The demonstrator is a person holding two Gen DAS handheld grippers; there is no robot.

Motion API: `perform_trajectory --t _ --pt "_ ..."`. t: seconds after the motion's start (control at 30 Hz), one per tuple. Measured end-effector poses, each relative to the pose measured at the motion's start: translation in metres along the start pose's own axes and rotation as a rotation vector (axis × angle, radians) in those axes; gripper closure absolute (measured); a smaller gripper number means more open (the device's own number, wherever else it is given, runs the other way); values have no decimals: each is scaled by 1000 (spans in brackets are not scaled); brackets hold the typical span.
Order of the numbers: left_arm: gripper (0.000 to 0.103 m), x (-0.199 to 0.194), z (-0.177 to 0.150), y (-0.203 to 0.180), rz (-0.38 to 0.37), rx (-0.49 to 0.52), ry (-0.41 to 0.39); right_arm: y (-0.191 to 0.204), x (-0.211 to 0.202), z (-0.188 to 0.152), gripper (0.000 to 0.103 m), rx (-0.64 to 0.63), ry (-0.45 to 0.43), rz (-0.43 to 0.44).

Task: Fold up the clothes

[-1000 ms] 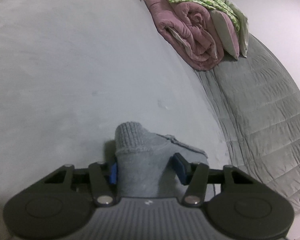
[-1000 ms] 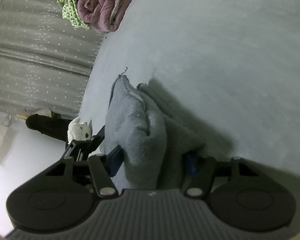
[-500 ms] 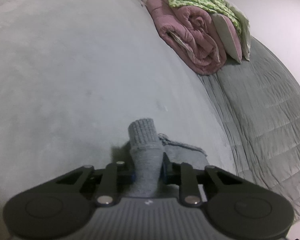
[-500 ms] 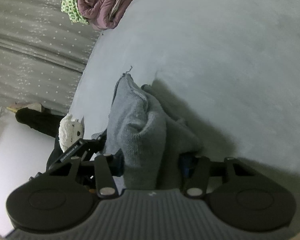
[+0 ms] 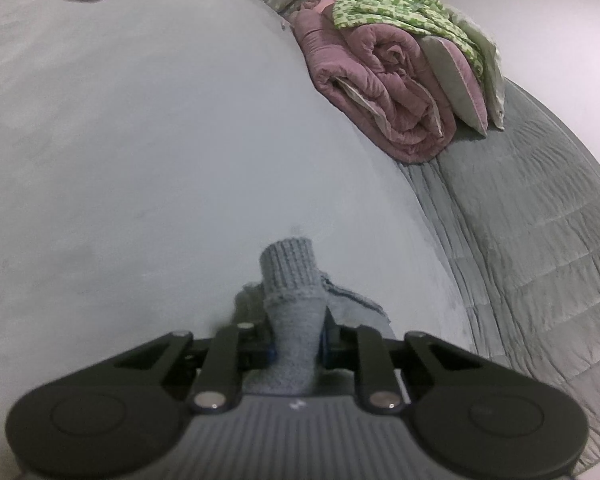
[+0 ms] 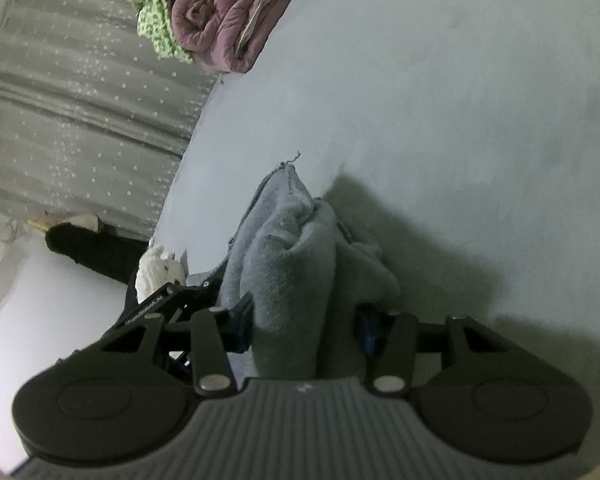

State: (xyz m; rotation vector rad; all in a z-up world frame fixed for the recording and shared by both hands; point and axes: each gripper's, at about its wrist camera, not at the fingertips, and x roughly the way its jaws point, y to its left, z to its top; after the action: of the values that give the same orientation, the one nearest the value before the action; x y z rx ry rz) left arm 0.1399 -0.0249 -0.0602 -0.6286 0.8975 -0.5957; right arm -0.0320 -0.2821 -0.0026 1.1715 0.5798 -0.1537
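Left tongs (image 5: 296, 354) narrowed since a second ago, now clamped on ribbed cuff of grey knitted garment (image 5: 290, 280). Right tongs (image 6: 306, 326) wider, bunched grey knit between them; grip looks closed on fabric. Garment rests crumpled on pale grey bed surface (image 5: 140, 160). Judgement: both ends secured, fold can proceed. No containers visible.

dim, flat light | soft shadows | fisheye-bent edges | slight blur

Left gripper (image 5: 296, 354) fingers clamped tight on cloth; right gripper (image 6: 306, 330) fingers pinching thicker bunch.
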Motion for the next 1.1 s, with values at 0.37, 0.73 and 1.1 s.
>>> perform_trajectory --t 0.37,0.73,1.1 --pt "85 41 -5 -51 -84 -53 -52 -3 -19 58 54 44 -79 42" --pt "86 94 2 -90 -107 -63 -74 -17 -16 141 62 -29 -139 156" --pt "80 156 7 -86 -32 -96 -120 -64 35 194 60 -46 -94 163"
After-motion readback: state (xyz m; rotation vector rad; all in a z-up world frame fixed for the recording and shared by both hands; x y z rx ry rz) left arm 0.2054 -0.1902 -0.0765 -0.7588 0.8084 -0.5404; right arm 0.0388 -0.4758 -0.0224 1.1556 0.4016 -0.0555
